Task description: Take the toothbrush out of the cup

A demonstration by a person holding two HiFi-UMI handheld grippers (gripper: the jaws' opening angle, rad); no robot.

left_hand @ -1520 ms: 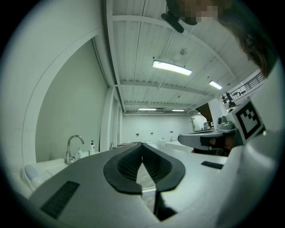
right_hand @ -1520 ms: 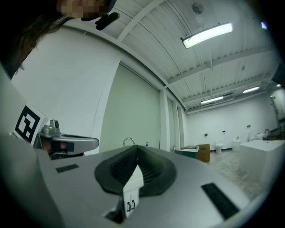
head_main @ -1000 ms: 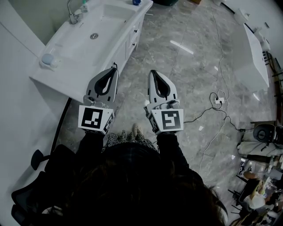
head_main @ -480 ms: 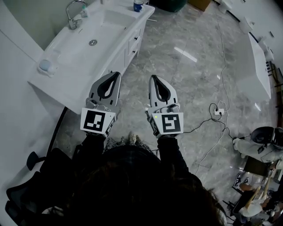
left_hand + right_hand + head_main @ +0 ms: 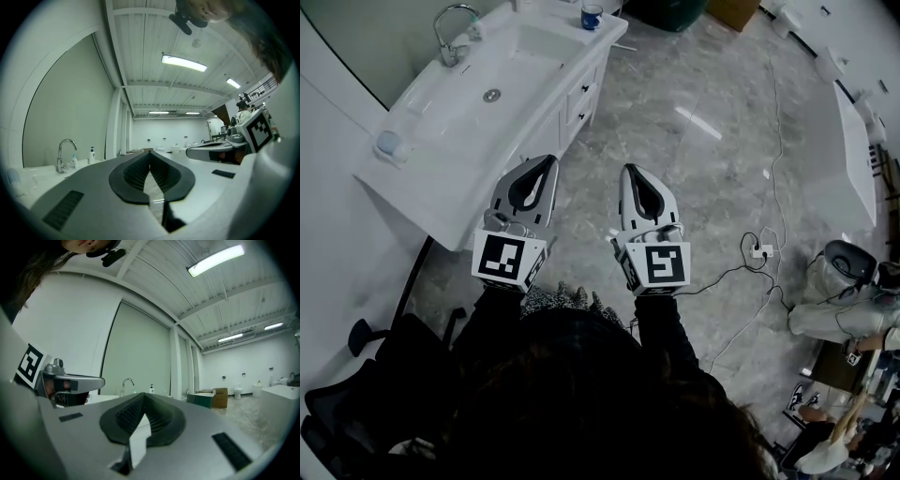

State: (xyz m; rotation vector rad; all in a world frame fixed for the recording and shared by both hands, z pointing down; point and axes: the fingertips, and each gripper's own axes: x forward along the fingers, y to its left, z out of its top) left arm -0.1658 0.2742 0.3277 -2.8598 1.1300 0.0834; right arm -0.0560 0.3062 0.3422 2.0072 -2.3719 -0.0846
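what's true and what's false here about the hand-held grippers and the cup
1. The left hand-held gripper and the right hand-held gripper are both shut. True.
2. The left hand-held gripper is clamped on something. False: nothing is between its jaws.
3. The cup stands at the far end of the vanity top. True.
4. The right hand-held gripper touches the cup. False: it is over the floor, well short of the cup.

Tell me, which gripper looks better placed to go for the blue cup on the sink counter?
Left, narrowly. The left gripper hangs beside the edge of the counter; the right gripper is over open floor. Both are shut, empty and far from the cup, so it is close.
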